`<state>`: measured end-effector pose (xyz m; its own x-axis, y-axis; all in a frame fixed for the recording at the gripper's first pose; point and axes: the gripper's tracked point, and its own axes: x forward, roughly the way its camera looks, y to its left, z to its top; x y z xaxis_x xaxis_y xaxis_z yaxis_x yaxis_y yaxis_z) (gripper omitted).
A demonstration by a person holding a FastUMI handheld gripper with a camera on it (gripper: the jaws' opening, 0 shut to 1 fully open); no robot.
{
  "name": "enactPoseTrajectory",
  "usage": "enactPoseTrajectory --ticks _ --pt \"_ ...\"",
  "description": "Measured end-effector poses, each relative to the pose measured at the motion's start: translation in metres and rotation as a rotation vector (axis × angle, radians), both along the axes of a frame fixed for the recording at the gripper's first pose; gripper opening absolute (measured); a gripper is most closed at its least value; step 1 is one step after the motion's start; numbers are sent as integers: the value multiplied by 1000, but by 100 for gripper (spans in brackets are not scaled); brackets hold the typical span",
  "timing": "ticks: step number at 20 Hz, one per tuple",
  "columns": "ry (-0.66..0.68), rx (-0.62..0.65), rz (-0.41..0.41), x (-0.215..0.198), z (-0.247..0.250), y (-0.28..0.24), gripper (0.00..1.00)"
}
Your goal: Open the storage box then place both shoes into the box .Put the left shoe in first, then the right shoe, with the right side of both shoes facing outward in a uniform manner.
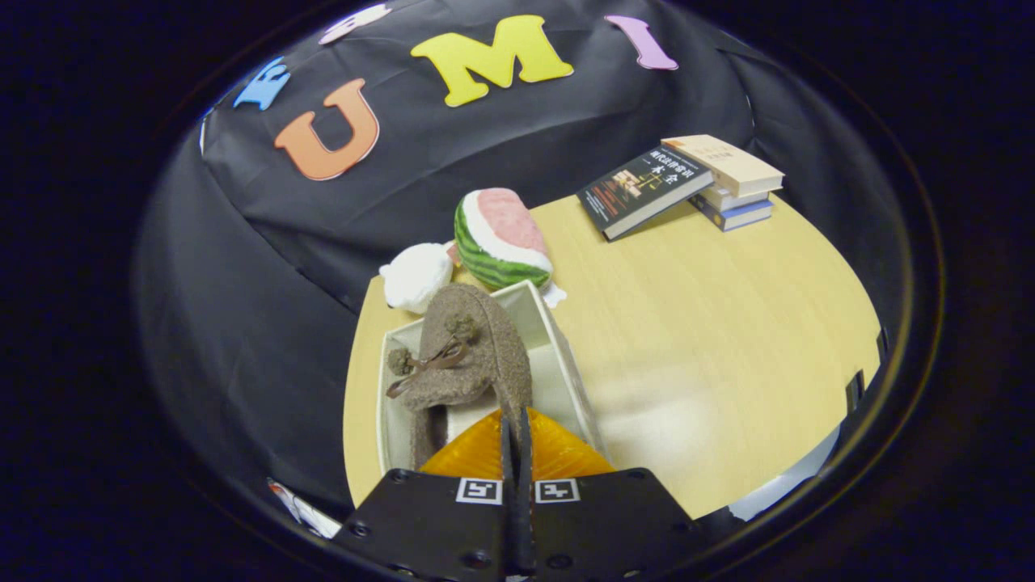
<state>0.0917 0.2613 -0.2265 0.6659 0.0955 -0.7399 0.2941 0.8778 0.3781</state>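
Pinched nearly closed: the hand-held gripper [516, 432], its two fingers pressed from either side on the thin heel edge of a brown fuzzy shoe [465, 360]. Held upright over the open white storage box [558, 356], with the shoe's lower part inside the box walls and its toe pointing away from the fingers. Trimmed with two small pom-poms and a dark brown bow [428, 364] on the upper. Two square black-and-white marker tags [517, 491] fixed on the gripper body just behind the fingers.

Writing visible on the dark cover of a book [643, 190], far beyond the box, but too small and skewed to make out reliably. Leaning against a short stack of books [736, 182], with a tan cover on top and a blue one at the bottom.

Just behind the box: a plush watermelon slice [501, 238], green-striped rind and pink flesh, and beside it a white plush lump [416, 276], both near the far rim of the box.

Underneath everything, a light wood-grain tabletop [711, 323], bare between the box and the books. Behind and around the tabletop, black cloth [242, 267] hung as the booth wall.
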Motion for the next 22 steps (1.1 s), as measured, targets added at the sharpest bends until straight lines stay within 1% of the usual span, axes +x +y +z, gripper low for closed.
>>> enactPoseTrajectory --ticks 3,8,11,14,17,22 --pt "10 -45 6 0 -13 -1 0" --pt "20 -81 -13 2 -32 -9 0" --pt "40 -61 -23 0 -47 -6 0" --pt "26 -78 -20 4 -45 -3 0" --pt "56 -57 -45 1 -54 -2 0" --pt "70 -108 -43 2 -59 -1 0"
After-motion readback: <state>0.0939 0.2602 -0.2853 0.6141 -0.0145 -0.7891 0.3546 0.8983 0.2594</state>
